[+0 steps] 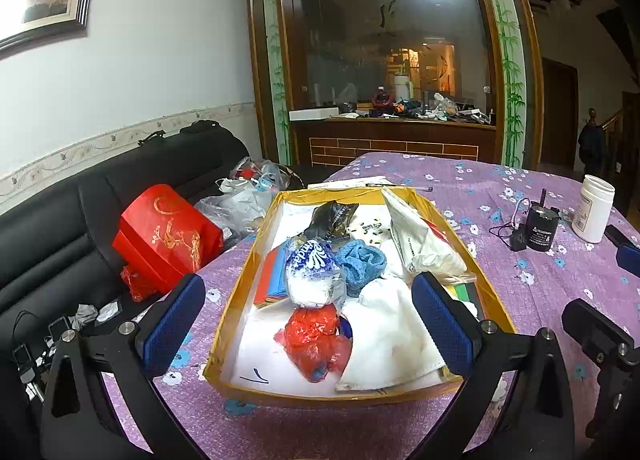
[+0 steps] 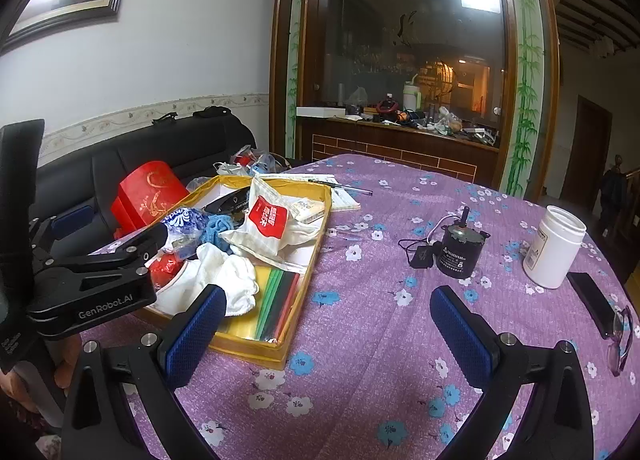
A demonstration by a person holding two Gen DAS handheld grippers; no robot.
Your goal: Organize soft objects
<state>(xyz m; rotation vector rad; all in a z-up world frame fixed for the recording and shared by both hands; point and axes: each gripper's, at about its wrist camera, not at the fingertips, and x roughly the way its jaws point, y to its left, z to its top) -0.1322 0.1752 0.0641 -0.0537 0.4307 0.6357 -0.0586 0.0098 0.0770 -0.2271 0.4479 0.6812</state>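
Note:
A shallow yellow-rimmed box (image 1: 486, 280) (image 2: 316, 244) lies on the purple flowered tablecloth, full of soft things. In it are a white cloth (image 1: 394, 334) (image 2: 228, 274), a red plastic bag (image 1: 316, 338), a blue knitted cloth (image 1: 360, 262) (image 2: 218, 230), a blue-and-white printed bag (image 1: 310, 264) (image 2: 182, 222), a black pouch (image 1: 328, 216) and a white pouch with a red label (image 2: 266, 226). My left gripper (image 1: 308, 304) hangs open above the box's near half, nothing between its pads. My right gripper (image 2: 328, 320) stands open over the bare cloth right of the box.
A black motor with a cable (image 2: 456, 250), a white jar (image 2: 554, 248), a black remote (image 2: 592, 302) and glasses (image 2: 622, 334) sit on the right of the table. A black sofa (image 1: 60, 228) with a red gift bag (image 1: 166, 236) and plastic bags stands left.

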